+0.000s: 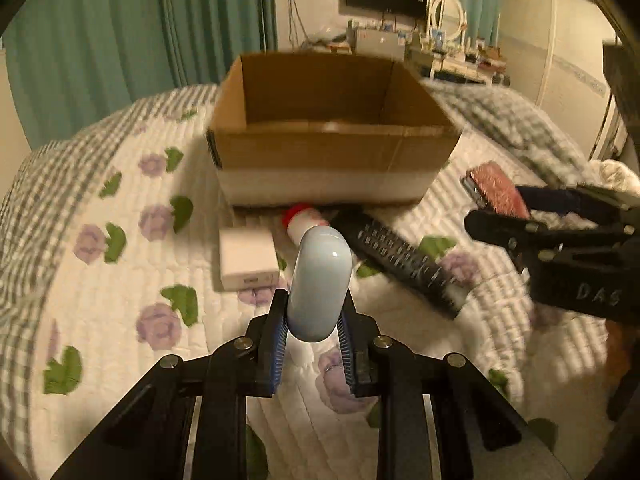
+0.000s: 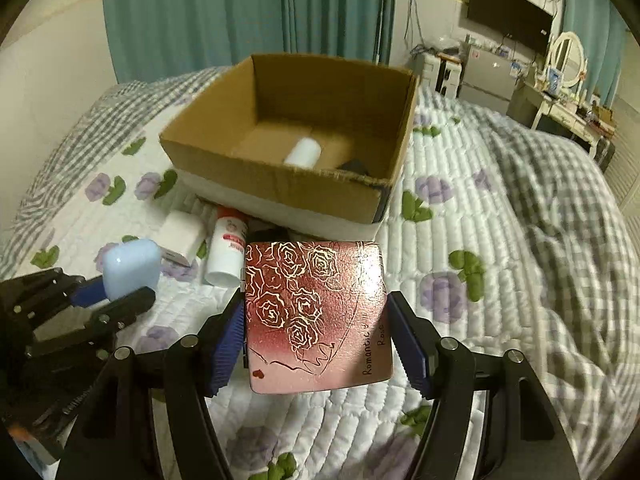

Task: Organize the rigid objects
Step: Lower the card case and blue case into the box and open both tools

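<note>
Rigid objects are partly sorted into the open brown cardboard box (image 2: 280,148) on the quilted floral bedspread (image 1: 120,280); inside the box I can see a white cylinder (image 2: 303,152) and a dark item (image 2: 354,167) against the near wall, too hidden to identify.

My left gripper (image 1: 311,322) is clamped on a glossy pale-blue rounded plastic case (image 1: 320,280), held off the bedspread on the near side of the box; my right gripper (image 2: 316,340) holds a flat pink metal tin with gold rose pattern (image 2: 316,312), blue pads at both its edges, also short of the box and not yet over its rim.

Still lying in front of the box: a white bottle with red cap (image 2: 226,248) touching the box's near wall; a small white rectangular box (image 1: 248,258) just beside the bottle; a long black remote control (image 1: 400,256) angled away from the box front.

Judgement: roughly midway; two items in, two in hand, three left to collect; the next need is to carry both held pieces over the rim.
</note>
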{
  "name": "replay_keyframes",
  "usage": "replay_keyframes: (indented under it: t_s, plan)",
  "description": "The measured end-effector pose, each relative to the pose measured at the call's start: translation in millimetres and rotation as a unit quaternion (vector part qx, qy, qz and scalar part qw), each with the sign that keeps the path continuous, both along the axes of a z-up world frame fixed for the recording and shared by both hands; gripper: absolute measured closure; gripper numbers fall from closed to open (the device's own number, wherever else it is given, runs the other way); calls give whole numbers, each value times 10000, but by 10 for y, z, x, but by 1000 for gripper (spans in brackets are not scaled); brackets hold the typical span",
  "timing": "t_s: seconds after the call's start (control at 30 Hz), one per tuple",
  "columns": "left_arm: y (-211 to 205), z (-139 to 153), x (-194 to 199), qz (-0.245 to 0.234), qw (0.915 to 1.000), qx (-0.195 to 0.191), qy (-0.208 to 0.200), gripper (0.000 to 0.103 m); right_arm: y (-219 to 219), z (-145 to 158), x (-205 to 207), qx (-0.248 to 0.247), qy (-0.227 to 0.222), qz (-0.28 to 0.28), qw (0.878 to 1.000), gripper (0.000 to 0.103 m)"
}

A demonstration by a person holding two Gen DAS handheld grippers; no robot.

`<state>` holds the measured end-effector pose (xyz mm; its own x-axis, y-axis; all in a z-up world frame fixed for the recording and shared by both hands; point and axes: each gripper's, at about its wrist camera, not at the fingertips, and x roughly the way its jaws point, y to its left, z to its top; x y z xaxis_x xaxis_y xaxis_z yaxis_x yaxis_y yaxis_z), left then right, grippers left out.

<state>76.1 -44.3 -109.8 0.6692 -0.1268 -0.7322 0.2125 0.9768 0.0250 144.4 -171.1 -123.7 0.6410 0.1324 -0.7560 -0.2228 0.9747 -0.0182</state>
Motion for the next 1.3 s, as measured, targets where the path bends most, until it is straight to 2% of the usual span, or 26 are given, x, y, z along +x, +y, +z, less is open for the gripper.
replay_keyframes:
  t_s: [0.27,0.4,0.5,0.67,0.8,0.9,1.17,1.3]
  plan:
    - [40,620,67,-118,9981,-261,-546,79,-12,545,-16,-40,-464,4,9989,36]
    - [26,917,343,-151,9962,-285,-804,79,22,882,211,23,-760,-3,9971,36]
    - [-11,1012,635,-160,9956,-200,-899,79,69,1006,443,-21,-908,-22,9959,36]
    - [-55,894,1190,-70,9975,-113,-698,79,81,985,955,50,-869,-86,9962,36]
    - [-110,616,1615,-30,9991,41,-419,79,62,830,1270,139,-753,-96,9970,36]
    - [-141,487,1793,-80,9993,66,-370,79,28,687,1425,176,-692,-80,9974,36]
    - [-200,261,2007,-3,9996,123,-236,79,-63,493,1548,219,-605,-31,9979,36]
    - [-172,286,2003,41,9998,19,-205,75,-63,493,1571,261,-588,-15,9979,36]
